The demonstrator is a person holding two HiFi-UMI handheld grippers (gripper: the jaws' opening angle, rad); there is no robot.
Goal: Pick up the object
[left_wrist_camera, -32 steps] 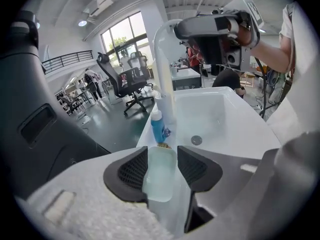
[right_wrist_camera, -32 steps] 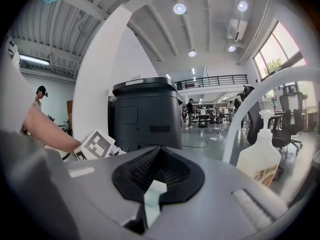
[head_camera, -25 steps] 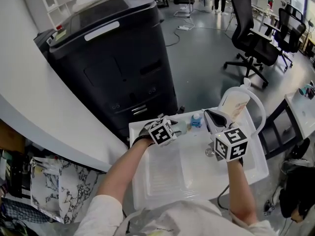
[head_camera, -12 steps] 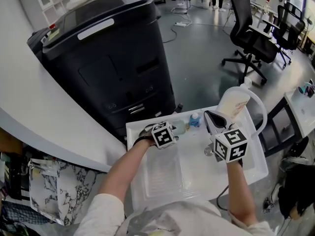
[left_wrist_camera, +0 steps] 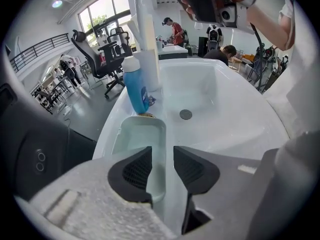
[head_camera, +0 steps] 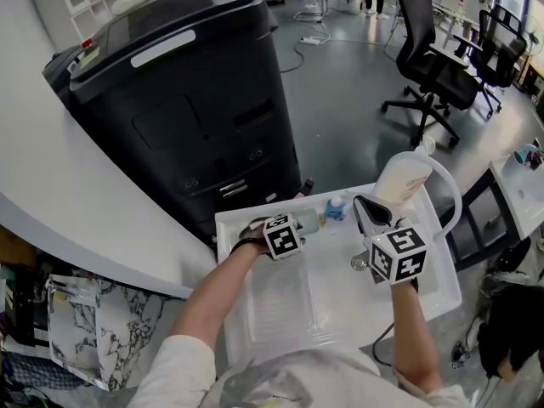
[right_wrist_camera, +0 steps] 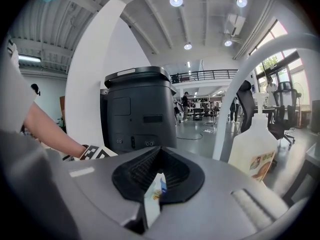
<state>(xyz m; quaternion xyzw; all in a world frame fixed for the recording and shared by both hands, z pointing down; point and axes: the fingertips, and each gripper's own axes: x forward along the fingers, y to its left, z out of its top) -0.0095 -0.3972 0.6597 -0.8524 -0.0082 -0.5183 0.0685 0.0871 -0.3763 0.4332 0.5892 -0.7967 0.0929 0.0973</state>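
Note:
A translucent pale-green soap tray (left_wrist_camera: 140,134) lies on the white sink's (head_camera: 340,304) back left corner. In the head view the tray (head_camera: 311,221) shows just past my left gripper (head_camera: 299,224). My left gripper (left_wrist_camera: 161,158) straddles the tray's right wall. Its jaws are closing, and a gap still shows between the pads (left_wrist_camera: 135,171) and the wall. My right gripper (head_camera: 371,212) hovers over the basin, tilted up. In its own view the right gripper (right_wrist_camera: 157,176) is shut on a thin white-and-blue packet (right_wrist_camera: 152,200).
A blue bottle (left_wrist_camera: 136,91) stands right behind the tray, next to a white pump bottle (head_camera: 404,181) and the arched faucet (head_camera: 451,189). The drain (left_wrist_camera: 185,114) sits mid-basin. A big black machine (head_camera: 187,100) stands behind the sink, with office chairs (head_camera: 433,58) beyond it.
My left gripper has edged slightly toward me along the tray. The right gripper holds its place with the packet.

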